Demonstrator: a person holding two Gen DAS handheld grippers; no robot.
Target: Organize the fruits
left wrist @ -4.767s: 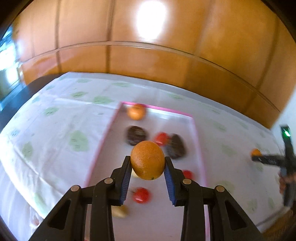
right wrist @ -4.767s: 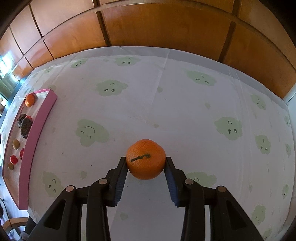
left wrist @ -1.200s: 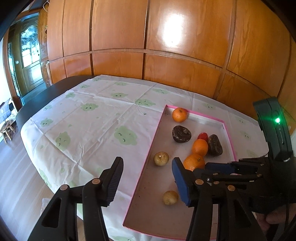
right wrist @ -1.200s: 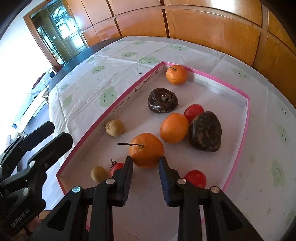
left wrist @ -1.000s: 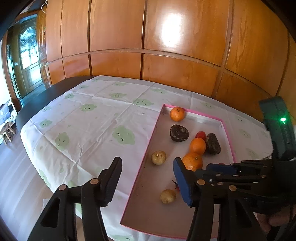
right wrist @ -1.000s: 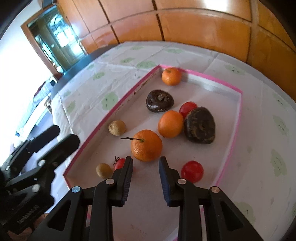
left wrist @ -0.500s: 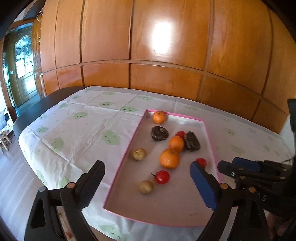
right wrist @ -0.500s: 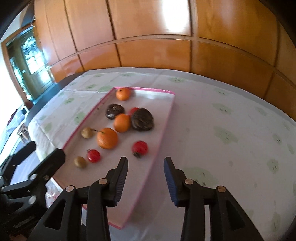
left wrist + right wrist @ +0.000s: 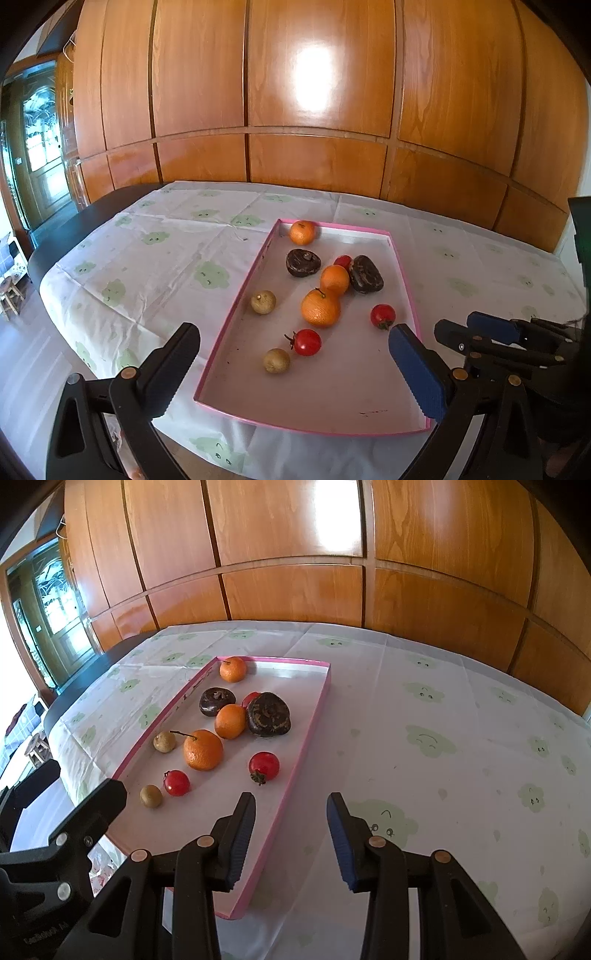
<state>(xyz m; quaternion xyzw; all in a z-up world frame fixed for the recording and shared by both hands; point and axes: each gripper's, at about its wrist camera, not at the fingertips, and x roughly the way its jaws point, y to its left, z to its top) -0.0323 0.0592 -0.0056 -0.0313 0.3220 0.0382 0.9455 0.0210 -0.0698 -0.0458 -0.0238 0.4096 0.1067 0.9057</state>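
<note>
All the fruits [image 9: 320, 307] are seen lying inside the pink-rimmed tray [image 9: 236, 310] on the clothed table [image 9: 424, 716], none left outside, while the left gripper [image 9: 295, 363], just opened wide, and the right gripper [image 9: 291, 832], jaws apart, are held empty, so the task is judged practically done.

Left gripper [image 9: 295, 373]: black plastic arms, brass-coloured rivets, ribbed blue pads. Right gripper [image 9: 291, 843]: same black frame, blue ribbed pads, brass rivets; white lettering on left gripper's body.
</note>
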